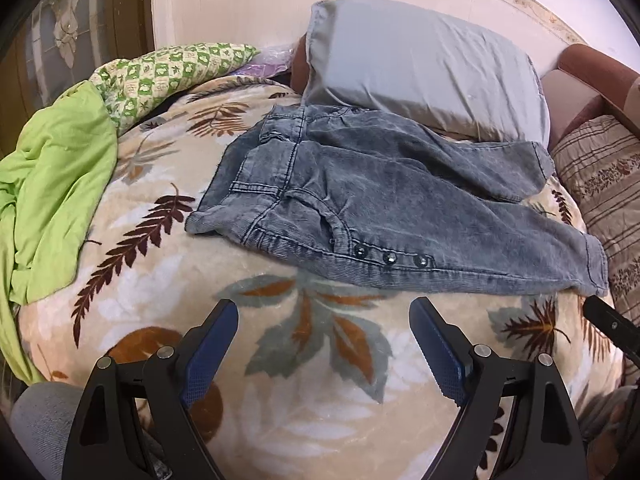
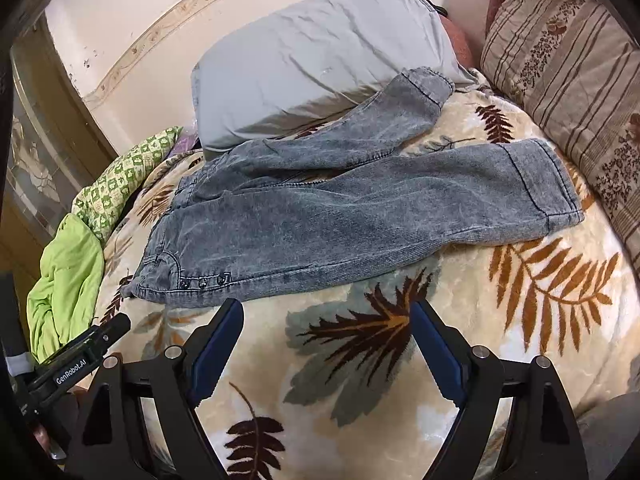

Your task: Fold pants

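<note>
A pair of small grey-blue denim pants (image 1: pixel 380 200) lies spread on a leaf-patterned blanket (image 1: pixel 320 360), waist to the left, both legs running right and splayed apart. Three studs sit along the near side seam. The far leg rests against a grey pillow (image 1: pixel 424 64). My left gripper (image 1: pixel 324 312) is open and empty, just short of the near edge of the pants. In the right wrist view the pants (image 2: pixel 340 216) lie ahead of my right gripper (image 2: pixel 328 312), which is open and empty above the blanket (image 2: pixel 360 360).
A green cloth (image 1: pixel 52 200) and a green checked cushion (image 1: pixel 160 72) lie at the left. A striped patterned cushion (image 2: pixel 580 80) lines the right side. The grey pillow (image 2: pixel 320 56) leans on the wall behind. The other gripper's tip (image 2: pixel 92 344) shows low left.
</note>
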Action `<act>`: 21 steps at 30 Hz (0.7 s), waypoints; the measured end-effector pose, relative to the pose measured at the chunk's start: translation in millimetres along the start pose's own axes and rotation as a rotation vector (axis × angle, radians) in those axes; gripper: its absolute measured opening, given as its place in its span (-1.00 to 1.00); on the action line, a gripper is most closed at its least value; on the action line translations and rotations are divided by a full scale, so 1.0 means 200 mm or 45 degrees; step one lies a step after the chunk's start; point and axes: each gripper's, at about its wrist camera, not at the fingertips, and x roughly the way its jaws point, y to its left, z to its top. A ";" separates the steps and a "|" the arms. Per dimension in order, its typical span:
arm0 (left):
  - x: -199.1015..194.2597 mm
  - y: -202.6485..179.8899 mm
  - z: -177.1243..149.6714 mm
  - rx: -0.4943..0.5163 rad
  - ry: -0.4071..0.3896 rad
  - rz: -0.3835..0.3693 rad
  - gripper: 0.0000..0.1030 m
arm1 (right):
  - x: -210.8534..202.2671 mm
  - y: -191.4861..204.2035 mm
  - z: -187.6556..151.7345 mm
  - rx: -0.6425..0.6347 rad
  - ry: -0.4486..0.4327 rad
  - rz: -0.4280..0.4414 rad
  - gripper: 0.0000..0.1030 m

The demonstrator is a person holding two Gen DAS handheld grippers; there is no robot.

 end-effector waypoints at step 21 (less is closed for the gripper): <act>0.48 0.20 0.40 -0.277 0.392 -0.115 0.66 | 0.37 -0.19 0.27 0.232 0.271 0.001 0.64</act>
